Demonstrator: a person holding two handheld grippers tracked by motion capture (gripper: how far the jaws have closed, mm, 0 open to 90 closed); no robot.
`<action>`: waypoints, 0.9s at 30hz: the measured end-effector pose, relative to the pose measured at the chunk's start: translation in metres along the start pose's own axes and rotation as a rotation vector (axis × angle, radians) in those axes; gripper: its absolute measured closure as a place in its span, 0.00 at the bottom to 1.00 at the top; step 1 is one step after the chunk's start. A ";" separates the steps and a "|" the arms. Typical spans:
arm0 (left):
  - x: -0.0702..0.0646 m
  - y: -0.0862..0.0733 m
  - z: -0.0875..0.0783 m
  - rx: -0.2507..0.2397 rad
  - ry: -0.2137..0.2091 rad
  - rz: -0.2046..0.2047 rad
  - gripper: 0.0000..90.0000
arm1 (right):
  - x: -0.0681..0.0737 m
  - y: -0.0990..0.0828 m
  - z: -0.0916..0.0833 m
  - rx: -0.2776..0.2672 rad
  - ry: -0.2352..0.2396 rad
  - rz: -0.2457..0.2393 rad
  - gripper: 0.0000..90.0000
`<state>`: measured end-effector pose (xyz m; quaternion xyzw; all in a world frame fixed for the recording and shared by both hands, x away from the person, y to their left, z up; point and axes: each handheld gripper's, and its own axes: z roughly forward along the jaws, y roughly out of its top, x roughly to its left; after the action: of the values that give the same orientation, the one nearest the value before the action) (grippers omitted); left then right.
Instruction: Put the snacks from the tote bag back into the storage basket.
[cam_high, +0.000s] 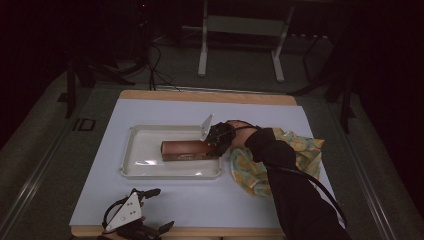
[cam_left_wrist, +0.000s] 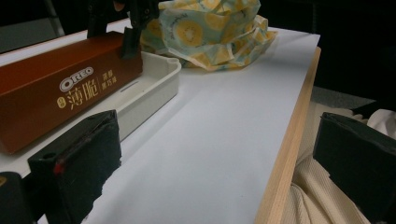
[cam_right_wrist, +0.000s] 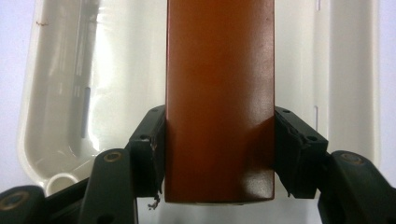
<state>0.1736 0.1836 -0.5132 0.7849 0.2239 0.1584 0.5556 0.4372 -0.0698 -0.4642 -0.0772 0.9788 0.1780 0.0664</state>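
Bench (cam_high: 200, 205) under a pale sheet, with a wooden edge along its near and far sides, seen from the high view. At the near left edge lies the left hand-held gripper (cam_high: 150, 210), grey three-cornered plate uppermost; in the left gripper view its two black jaws stand wide apart with nothing between them, one over the sheet, the other beyond the wooden edge (cam_left_wrist: 285, 154) above a cream ribbed fabric (cam_left_wrist: 322, 196).

Left of centre sits a shallow white tray (cam_high: 135, 150), rectangular with rounded corners. Inside it, toward its right end, lies a long brown Oreo box (cam_high: 185, 149), its printed side face legible in the left gripper view (cam_left_wrist: 51, 93). The box lies lengthwise along the tray.

At the tray's right end the right hand-held gripper (cam_high: 216, 142) pinches the box end; in the right gripper view the two black pads press against opposite long faces of the box (cam_right_wrist: 219, 93), whose near end lies between them, the tray floor (cam_right_wrist: 93, 70) visible behind. A dark-sleeved forearm (cam_high: 290, 190) reaches in from the lower right.

Farther right, just beside the tray, a crumpled yellow-and-teal patterned cloth (cam_high: 305, 150) lies on the sheet, partly under the sleeve.
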 end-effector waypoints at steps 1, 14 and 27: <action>0.000 0.000 0.000 -0.001 0.000 -0.001 0.01 | 0.000 0.000 0.000 0.000 0.000 0.000 0.47; -0.001 0.000 0.000 -0.001 -0.006 -0.002 0.01 | 0.002 0.001 0.006 0.020 0.012 0.013 0.47; 0.000 0.000 0.000 -0.005 -0.011 -0.003 0.01 | 0.000 0.005 0.005 0.033 0.000 0.050 0.38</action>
<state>0.1734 0.1837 -0.5128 0.7841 0.2216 0.1537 0.5590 0.4364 -0.0633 -0.4672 -0.0515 0.9832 0.1635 0.0632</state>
